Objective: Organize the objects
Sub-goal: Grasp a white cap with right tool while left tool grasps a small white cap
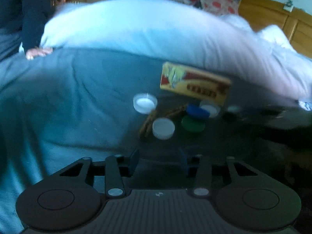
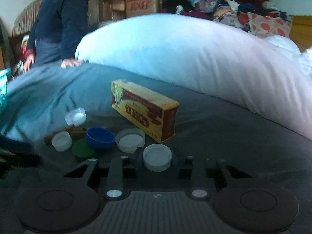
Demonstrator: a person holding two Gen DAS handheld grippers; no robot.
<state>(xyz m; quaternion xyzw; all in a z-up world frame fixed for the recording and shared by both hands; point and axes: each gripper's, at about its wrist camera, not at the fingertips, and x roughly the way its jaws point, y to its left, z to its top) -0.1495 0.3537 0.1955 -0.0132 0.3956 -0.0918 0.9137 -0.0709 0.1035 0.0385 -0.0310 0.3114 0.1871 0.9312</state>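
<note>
1. Bed with grey-blue sheet [image 2: 214,120] is the work surface; big white duvet [image 2: 175,46] bulges behind it, clutter and cardboard boxes at the back.
2. Person in dark jacket [image 2: 58,19] stands at the far left edge, one hand [image 2: 71,63] flat on the sheet.
3. Right gripper [image 2: 158,160]: jaws part open, a white cap [image 2: 157,159] sits open side up between the fingers. Contact with the pads can't be confirmed; the fingers flank it closely.
4. Just past it: wide clear cap [image 2: 130,139], blue cap [image 2: 100,137] open side up, green cap [image 2: 82,150] partly under the blue one, small white cap [image 2: 62,141], and a small clear cap [image 2: 75,116] farther left.
5. Yellow carton [image 2: 144,113] lies on its long side behind the caps, near the duvet edge.
6. Brown wooden pieces [image 2: 76,131] are partly hidden behind the caps; can't tell what they are.
7. Left gripper [image 1: 159,163]: jaws wide open, nothing between them, over bare sheet, short of the cluster.
8. Left view is blurred: same carton [image 1: 195,82] ahead, white cap [image 1: 163,128] nearest, green cap [image 1: 193,124] beside it, blue cap [image 1: 197,112] behind, clear cap [image 1: 145,103] to the left.
</note>
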